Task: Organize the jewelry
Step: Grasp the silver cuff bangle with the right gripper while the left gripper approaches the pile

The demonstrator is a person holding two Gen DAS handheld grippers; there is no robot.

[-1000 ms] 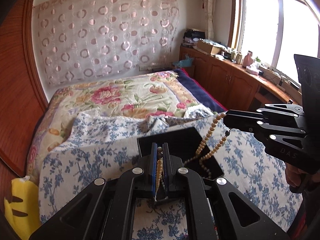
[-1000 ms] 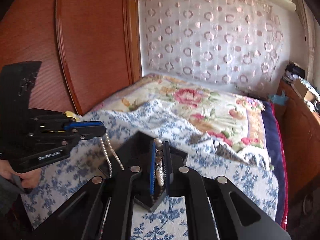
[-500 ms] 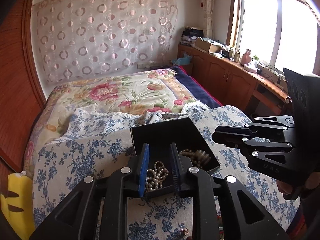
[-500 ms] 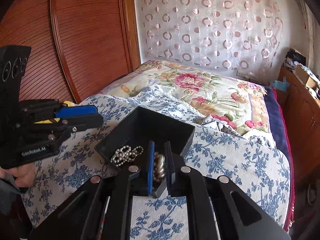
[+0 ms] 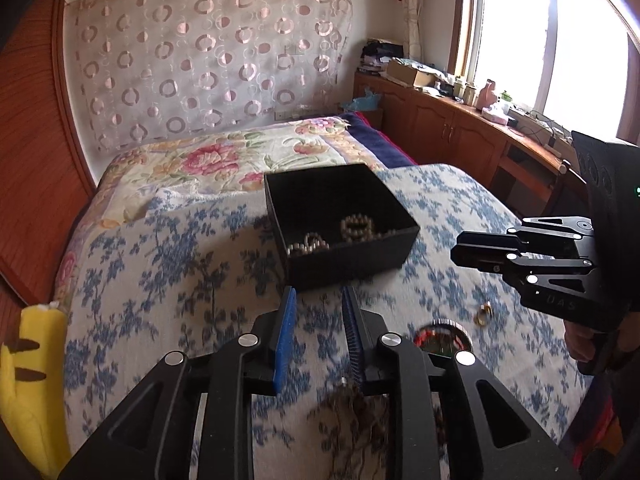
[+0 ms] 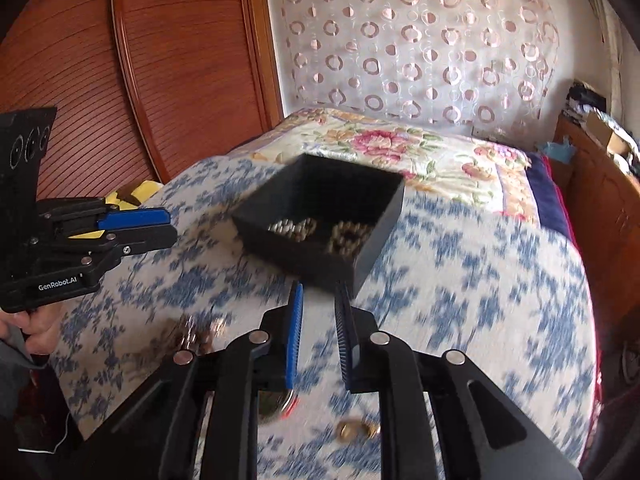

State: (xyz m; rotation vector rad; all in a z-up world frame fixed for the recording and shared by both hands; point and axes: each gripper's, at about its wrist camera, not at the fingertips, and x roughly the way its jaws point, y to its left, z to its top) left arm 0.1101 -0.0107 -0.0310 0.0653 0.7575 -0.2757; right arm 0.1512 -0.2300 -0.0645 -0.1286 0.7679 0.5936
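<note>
Both grippers tilt downward over the blue-flowered bedspread point(image 5: 168, 280). The left gripper point(image 5: 318, 300) and right gripper point(image 6: 318, 294) have just been opening; nothing sits between their jaws. At twelve o'clock, the black box point(image 5: 348, 256) holds beaded jewelry point(image 5: 356, 226); open cloth surrounds it.

Motion blur smears the blue-flowered bedspread point(image 6: 460, 280) in the right wrist view. Dark tangled item point(image 5: 356, 412) behind the left gripper's fingers is blurred, can't identify. Round red-rimmed object point(image 5: 440, 338) is half hidden by the gripper frame. Small gold piece point(image 5: 483, 315) is too small to tell. Box point(image 5: 344, 216) near wall hides part of the beads point(image 5: 356, 228).
</note>
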